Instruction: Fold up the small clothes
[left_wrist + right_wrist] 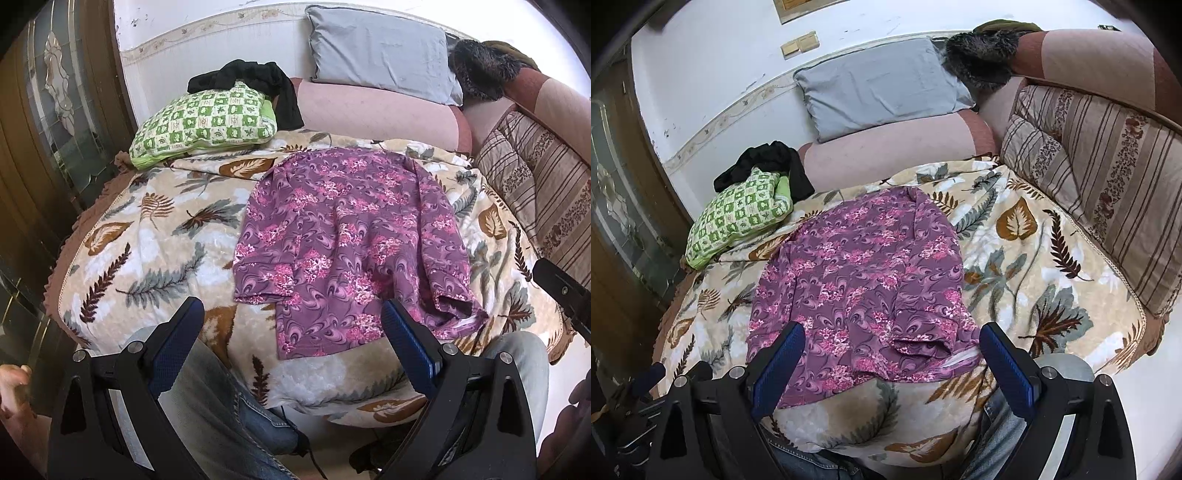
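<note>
A purple shirt with pink flowers (351,240) lies spread on a leaf-print blanket (166,236), both sleeves folded onto its body. It also shows in the right wrist view (864,280). My left gripper (293,314) is open and empty, held above the shirt's near hem. My right gripper (892,339) is open and empty, above the shirt's near right corner by the sleeve cuff. The right gripper's edge shows at the far right of the left wrist view (565,291).
A green checked pillow (207,122) with a black garment (258,81) on it lies at the back left. A grey pillow (380,55) and a striped cushion (535,192) lean on the sofa back. The person's jeans-clad legs (229,413) are below the blanket edge.
</note>
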`<state>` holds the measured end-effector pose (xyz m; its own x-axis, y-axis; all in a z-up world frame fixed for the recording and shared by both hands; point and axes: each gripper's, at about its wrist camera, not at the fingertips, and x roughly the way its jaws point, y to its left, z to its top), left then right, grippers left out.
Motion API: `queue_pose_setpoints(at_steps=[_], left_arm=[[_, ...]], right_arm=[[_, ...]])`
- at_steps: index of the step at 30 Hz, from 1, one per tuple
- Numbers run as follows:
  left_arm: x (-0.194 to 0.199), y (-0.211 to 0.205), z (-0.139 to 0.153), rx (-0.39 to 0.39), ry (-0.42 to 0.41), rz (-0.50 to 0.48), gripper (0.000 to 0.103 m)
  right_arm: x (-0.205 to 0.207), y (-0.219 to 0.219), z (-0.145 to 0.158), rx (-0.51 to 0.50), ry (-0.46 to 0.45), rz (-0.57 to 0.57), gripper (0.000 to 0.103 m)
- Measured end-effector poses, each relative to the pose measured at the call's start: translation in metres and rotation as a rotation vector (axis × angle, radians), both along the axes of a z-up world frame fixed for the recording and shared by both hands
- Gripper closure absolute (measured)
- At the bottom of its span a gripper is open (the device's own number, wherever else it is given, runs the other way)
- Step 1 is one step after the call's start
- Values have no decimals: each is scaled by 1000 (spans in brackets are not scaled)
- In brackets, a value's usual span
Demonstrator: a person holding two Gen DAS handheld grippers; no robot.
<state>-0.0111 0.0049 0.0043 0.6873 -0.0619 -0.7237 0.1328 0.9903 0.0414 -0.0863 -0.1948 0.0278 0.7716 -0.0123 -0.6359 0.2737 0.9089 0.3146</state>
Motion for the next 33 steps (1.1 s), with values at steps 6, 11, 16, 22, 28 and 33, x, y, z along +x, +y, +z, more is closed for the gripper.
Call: queue_pose_setpoints(at_steps=[6,11,16,22,28,33], left_arm=[[6,3,-5,-9,23,4,6],[12,7,-9,-17,40,4,6],[15,9,-15,-26,55,4,6],[19,14,-19,-37,70,12,6],[21,18,-23,-39,80,21,6],[21,19,-24,-39,76,18,6]], right_arm=[[3,1,-1,-4,12,2,8],[8,4,-4,-9,25,7,8],[14,9,-7,-18,37,16,8],[17,12,-8,-24,43,19,8],[21,15,-9,-24,49,23,8],[24,16,-10,-27,50,29,8]])
